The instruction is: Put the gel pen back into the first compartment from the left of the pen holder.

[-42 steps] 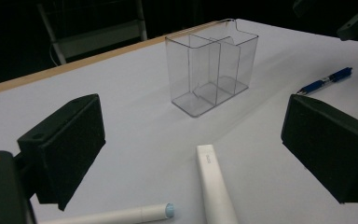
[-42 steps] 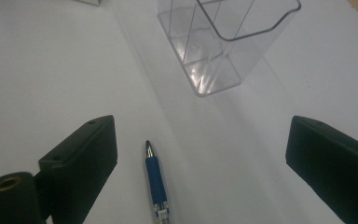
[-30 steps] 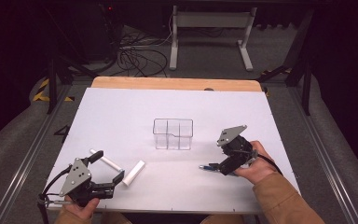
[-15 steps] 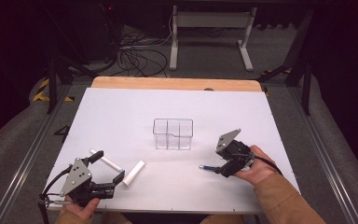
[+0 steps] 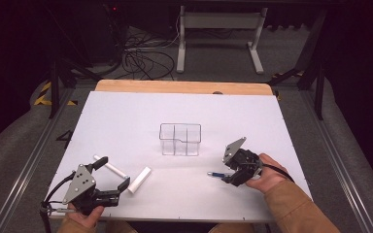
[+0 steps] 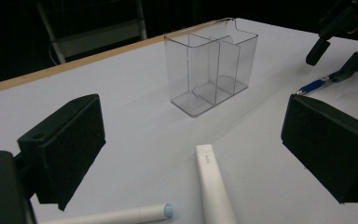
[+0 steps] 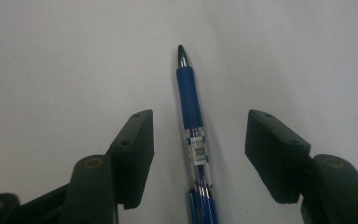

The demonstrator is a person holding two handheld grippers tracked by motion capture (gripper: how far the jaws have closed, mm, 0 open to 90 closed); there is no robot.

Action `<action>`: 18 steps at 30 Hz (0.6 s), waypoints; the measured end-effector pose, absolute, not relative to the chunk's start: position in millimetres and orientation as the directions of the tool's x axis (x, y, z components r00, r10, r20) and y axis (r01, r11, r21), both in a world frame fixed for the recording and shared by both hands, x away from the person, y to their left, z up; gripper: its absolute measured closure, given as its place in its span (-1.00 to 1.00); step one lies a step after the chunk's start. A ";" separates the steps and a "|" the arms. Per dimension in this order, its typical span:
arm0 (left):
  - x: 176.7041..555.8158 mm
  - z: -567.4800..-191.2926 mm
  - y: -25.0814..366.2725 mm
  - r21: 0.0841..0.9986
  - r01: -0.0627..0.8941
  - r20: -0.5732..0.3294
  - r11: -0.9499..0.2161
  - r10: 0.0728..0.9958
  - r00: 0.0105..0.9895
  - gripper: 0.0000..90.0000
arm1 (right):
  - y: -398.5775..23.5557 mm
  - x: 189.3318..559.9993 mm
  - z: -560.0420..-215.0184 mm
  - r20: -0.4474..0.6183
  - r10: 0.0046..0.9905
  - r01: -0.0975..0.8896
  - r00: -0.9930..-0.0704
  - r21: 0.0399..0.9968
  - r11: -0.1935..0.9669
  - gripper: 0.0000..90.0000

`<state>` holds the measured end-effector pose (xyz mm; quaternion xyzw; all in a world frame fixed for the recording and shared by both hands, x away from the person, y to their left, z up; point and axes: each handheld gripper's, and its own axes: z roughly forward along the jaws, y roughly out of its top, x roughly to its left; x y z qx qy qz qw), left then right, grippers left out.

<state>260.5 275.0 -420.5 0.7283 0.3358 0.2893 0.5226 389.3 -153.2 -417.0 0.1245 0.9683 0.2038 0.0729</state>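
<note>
Nearest you, your left gripper (image 5: 111, 178) rests at the near left of the white table (image 5: 126, 111), jaws spread wide and empty; two white markers (image 6: 210, 179) lie on the table just ahead of them, one between the pads, the other across the left pad's front; your right gripper (image 7: 199, 144) sits low at the near right, its jaws having just been closing, a blue ballpoint pen (image 7: 189, 100) lying flat between them, pads not yet touching the barrel, tip pointing away from the gripper; farther off, mid-table, a clear three-compartment organiser (image 5: 180, 139) stands upright.
</note>
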 end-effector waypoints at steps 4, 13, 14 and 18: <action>260.2 -420.4 274.9 0.955 0.186 0.072 -0.231 0.791 0.608 -0.85 | -151.0 388.3 -417.2 -0.108 0.254 0.190 -0.961 0.407 0.893 0.07; 260.4 -420.6 275.0 0.955 0.187 0.072 -0.231 0.791 0.608 -0.85 | -142.1 388.1 -421.1 -0.163 0.178 0.117 -0.970 0.328 0.937 0.37; 260.4 -420.6 275.0 0.955 0.186 0.072 -0.231 0.791 0.608 -0.85 | -141.5 388.8 -421.1 -0.160 0.172 0.114 -0.972 0.317 0.941 0.38; 260.5 -420.6 275.0 0.955 0.187 0.072 -0.231 0.790 0.608 -0.85 | -140.0 390.2 -422.2 -0.148 0.172 0.120 -0.974 0.305 0.945 0.47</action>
